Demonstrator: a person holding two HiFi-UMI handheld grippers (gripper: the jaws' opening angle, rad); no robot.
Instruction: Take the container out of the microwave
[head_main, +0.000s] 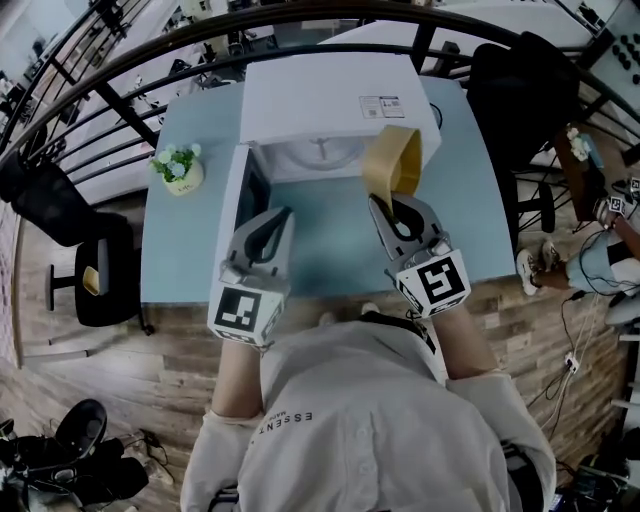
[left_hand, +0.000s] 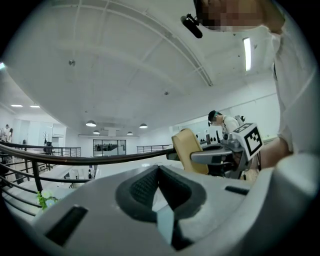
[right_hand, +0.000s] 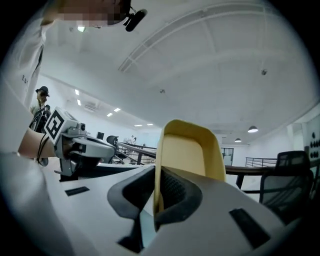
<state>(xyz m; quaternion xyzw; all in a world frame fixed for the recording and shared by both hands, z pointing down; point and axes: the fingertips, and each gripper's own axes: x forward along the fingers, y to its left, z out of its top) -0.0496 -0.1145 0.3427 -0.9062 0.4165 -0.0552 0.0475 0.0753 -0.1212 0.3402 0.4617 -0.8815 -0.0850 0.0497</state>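
Note:
A tan open container (head_main: 392, 160) hangs tilted on its side in front of the white microwave (head_main: 320, 95), above the pale blue table (head_main: 330, 250). My right gripper (head_main: 385, 202) is shut on the container's wall; in the right gripper view the container (right_hand: 192, 152) rises from between the pads, with my right gripper (right_hand: 157, 175) clamped on its rim. The microwave's door (head_main: 235, 195) stands open to the left, and the white turntable (head_main: 322, 152) shows inside. My left gripper (head_main: 283, 215) hovers near the door with its jaws closed on nothing, seen again as my left gripper (left_hand: 159, 170). The left gripper view also catches the container (left_hand: 187, 150).
A small potted plant (head_main: 178, 170) stands on the table's left edge. Black chairs stand at the left (head_main: 90, 270) and the far right (head_main: 520, 90). A dark curved railing (head_main: 130, 60) runs behind the table. A seated person (head_main: 600, 265) is at the right.

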